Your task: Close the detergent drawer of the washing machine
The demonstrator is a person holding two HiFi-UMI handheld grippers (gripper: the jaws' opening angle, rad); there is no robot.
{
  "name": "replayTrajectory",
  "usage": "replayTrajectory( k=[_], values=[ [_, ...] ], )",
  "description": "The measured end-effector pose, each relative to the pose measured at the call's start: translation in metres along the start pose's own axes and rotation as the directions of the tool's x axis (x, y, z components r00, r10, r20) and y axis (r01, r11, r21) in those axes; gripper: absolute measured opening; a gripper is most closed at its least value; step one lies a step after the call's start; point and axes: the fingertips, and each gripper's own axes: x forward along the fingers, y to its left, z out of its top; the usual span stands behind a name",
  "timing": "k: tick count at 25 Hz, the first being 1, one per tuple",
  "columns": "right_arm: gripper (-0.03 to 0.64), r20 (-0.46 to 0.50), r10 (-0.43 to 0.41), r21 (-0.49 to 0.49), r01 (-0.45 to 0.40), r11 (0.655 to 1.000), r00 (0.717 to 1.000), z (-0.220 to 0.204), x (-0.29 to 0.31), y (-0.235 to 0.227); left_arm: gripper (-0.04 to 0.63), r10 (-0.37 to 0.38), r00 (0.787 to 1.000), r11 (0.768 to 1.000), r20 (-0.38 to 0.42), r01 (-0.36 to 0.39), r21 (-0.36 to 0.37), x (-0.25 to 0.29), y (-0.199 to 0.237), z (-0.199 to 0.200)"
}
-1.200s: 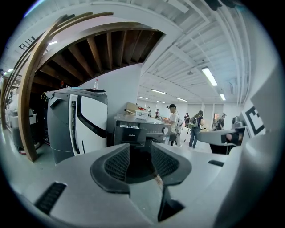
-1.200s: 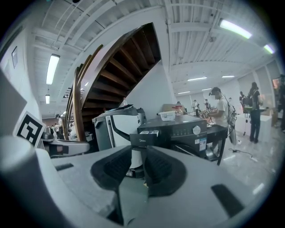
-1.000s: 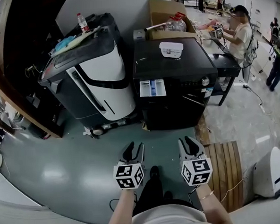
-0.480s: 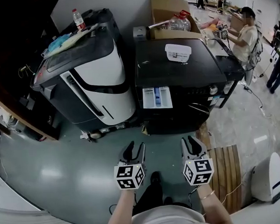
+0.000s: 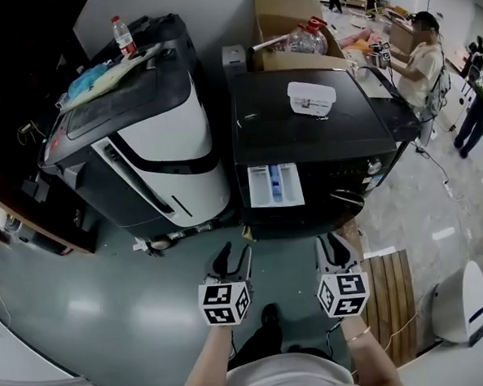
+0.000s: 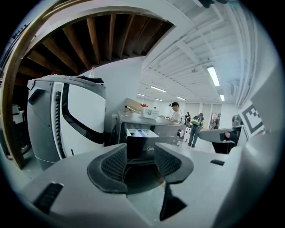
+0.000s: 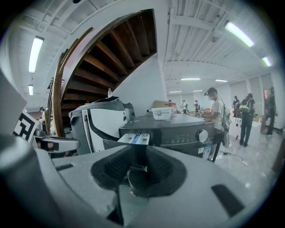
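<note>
The black washer (image 5: 303,135) stands on the grey floor (image 5: 109,294), just beside a bigger white and black machine (image 5: 152,128) on its left. The drawer (image 5: 275,186) is at the upper left of the washer's front; it is pulled out, and its white compartments with a blue part in the middle show from above. The person holds both claws low in front of the body, pointing toward the washer and well apart from it. The left claw (image 5: 233,258) is spread; its jaws have just been opening, and nothing is between them. In the left gripper view the drawer shows far behind the gap. The right claw (image 5: 332,248) is also spread and empty, and in the right gripper view the drawer and the washer's round knob (image 7: 203,136) show beyond the jaws. A white tub (image 5: 311,96) lies on top of the washer, and a cardboard box (image 5: 280,18) stands behind it. A bottle (image 5: 121,34) stands upright on the bigger machine. A wooden pallet (image 5: 391,301) lies on the floor at the right, near the right claw. Another person (image 5: 419,55) stands at a desk (image 5: 382,90) behind the washer's right side.
</note>
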Motion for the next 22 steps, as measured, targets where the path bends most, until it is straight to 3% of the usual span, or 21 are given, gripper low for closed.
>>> replayTrajectory(
  k=[10,22],
  values=[
    [0.091,-0.02,-0.054,-0.013,0.053,0.998,0.998,0.002,0.028,0.001,0.176,-0.05,0.998,0.998,-0.022,0.051,0.026,0.032,0.018,0.008],
    [0.092,-0.091,-0.075,-0.015,0.074,0.997,0.993,-0.024,0.064,-0.012,0.176,-0.062,0.992,0.997,-0.113,0.066,0.028,0.063,0.03,-0.021]
  ],
)
